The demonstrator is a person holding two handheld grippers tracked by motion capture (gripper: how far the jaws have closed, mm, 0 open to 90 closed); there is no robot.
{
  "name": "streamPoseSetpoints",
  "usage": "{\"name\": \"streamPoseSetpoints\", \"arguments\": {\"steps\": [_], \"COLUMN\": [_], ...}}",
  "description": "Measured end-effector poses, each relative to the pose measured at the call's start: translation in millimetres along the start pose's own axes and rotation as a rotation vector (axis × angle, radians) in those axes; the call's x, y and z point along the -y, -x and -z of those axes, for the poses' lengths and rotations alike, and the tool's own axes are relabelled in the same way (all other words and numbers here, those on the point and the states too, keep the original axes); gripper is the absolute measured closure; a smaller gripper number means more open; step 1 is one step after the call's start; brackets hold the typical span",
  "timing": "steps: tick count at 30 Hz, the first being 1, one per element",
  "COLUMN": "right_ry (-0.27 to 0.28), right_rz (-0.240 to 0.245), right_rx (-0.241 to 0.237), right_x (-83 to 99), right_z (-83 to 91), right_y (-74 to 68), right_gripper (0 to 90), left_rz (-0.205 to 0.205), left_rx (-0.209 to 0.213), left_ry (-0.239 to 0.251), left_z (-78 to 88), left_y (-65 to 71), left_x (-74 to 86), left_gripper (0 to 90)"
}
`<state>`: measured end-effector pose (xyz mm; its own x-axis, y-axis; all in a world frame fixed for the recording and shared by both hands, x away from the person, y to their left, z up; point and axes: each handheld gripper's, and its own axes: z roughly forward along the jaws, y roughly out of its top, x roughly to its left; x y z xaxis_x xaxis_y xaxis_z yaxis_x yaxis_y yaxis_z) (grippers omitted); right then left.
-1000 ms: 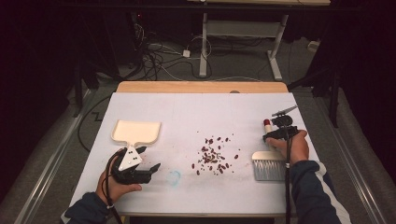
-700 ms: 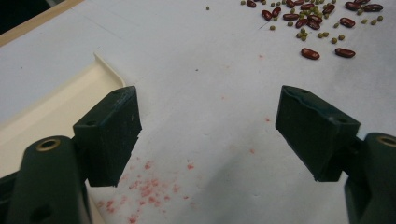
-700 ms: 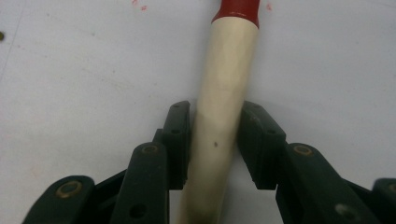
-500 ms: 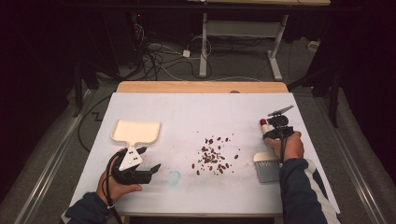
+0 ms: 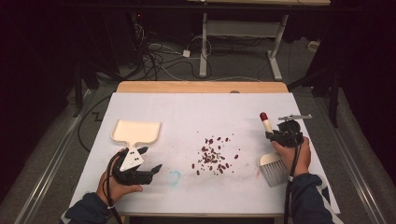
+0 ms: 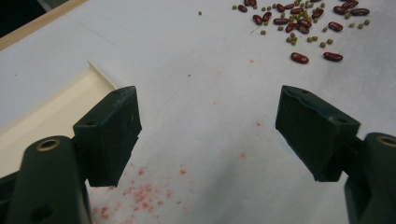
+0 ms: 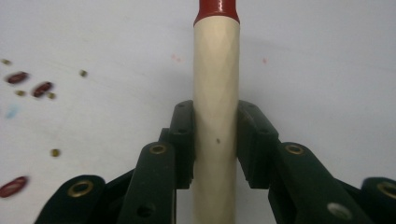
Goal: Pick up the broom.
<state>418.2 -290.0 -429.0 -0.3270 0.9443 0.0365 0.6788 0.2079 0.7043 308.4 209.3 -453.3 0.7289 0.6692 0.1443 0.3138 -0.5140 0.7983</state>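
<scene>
A hand brush with pale bristles (image 5: 273,169) and a cream wooden handle (image 7: 216,84) tipped in red lies at the table's right. My right gripper (image 5: 275,135) (image 7: 216,121) has just closed and is shut on that handle, its pads pressing both sides. Red beans and small green ones (image 5: 215,154) (image 6: 299,23) are scattered mid-table. A cream dustpan (image 5: 137,131) (image 6: 42,121) lies at the left. My left gripper (image 5: 150,158) (image 6: 208,126) rests just in front of the dustpan's handle, open, with nothing between its jaws.
The white table cover (image 5: 196,112) bears a faint blue smudge (image 5: 173,176) and reddish specks (image 6: 144,191). A wooden table edge (image 5: 201,87) runs along the far side. Beyond it are floor cables and desk legs.
The right gripper's jaws went from open around the brush handle to shut on it, and that hand shifted slightly. The left gripper, dustpan and beans stayed put.
</scene>
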Motion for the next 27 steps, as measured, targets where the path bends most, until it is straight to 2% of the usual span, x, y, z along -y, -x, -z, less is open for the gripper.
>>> {"name": "streamPoseSetpoints", "arguments": {"steps": [4, 5, 6, 7, 8, 10, 11, 12, 15, 16, 17, 19, 20, 21, 22, 26, 27], "right_ry": [0.103, 0.128, 0.128, 0.179, 0.179, 0.239, 0.239, 0.275, 0.337, 0.354, 0.368, 0.395, 0.408, 0.408, 0.431, 0.468, 0.468], "right_rz": [0.048, 0.058, 0.058, 0.061, 0.061, 0.074, 0.074, 0.080, 0.097, 0.103, 0.106, 0.106, 0.111, 0.111, 0.124, 0.150, 0.150], "right_rx": [-0.021, -0.024, -0.024, -0.041, -0.041, -0.047, -0.047, -0.067, -0.078, -0.080, -0.085, -0.097, -0.103, -0.103, -0.097, -0.103, -0.103], "right_x": [1.1, 2.8, 2.8, 6.5, 6.5, 10.7, 10.7, 11.6, 10.3, 9.4, 8.5, 7.1, 6.5, 6.5, 5.0, 1.8, 1.8], "right_z": [25.6, 32.2, 32.2, 44.8, 44.8, 62.9, 62.9, 74.8, 90.5, 94.5, 98.1, 103.9, 106.0, 106.0, 108.4, 106.8, 106.8], "right_y": [-7.0, -8.8, -8.8, -11.4, -11.4, -17.0, -17.0, -20.7, -27.8, -30.6, -33.6, -40.6, -44.8, -44.8, -55.0, -78.5, -78.5], "right_gripper": [70.6, 70.6, 70.6, 70.6, 70.6, 70.6, 70.6, 70.6, 70.6, 70.6, 70.6, 70.6, 70.6, 70.6, 70.6, 70.6, 70.6], "left_rz": [0.010, 0.013, 0.013, 0.018, 0.025, 0.032, 0.031, 0.012, -0.022, -0.048, -0.048, -0.066, -0.074, -0.074, -0.077, -0.073, -0.080], "left_rx": [0.018, 0.035, 0.035, 0.044, 0.062, 0.102, 0.118, 0.166, 0.206, 0.256, 0.256, 0.288, 0.323, 0.323, 0.333, 0.382, 0.389], "left_ry": [0.024, 0.037, 0.037, 0.039, 0.044, 0.050, 0.049, 0.052, 0.067, 0.095, 0.095, 0.132, 0.154, 0.154, 0.160, 0.173, 0.175], "left_z": [2.4, 3.1, 3.1, 3.0, 2.0, -1.0, -3.4, -8.8, -14.4, -20.4, -20.4, -26.4, -34.5, -34.5, -39.7, -60.3, -64.2], "left_y": [4.4, 8.2, 8.2, 10.3, 12.6, 19.9, 24.9, 37.2, 52.1, 66.5, 66.5, 79.8, 91.0, 91.0, 96.3, 114.4, 118.8], "left_x": [-7.0, -11.6, -11.6, -14.6, -18.0, -26.4, -31.5, -42.5, -55.3, -69.1, -69.1, -82.5, -94.9, -94.9, -100.3, -118.2, -121.8], "left_gripper": [21.6, 21.6, 21.6, 21.6, 21.6, 21.5, 21.5, 20.8, 21.5, 21.5, 21.6, 23.3, 23.5, 23.4, 23.5, 23.7, 23.7]}}
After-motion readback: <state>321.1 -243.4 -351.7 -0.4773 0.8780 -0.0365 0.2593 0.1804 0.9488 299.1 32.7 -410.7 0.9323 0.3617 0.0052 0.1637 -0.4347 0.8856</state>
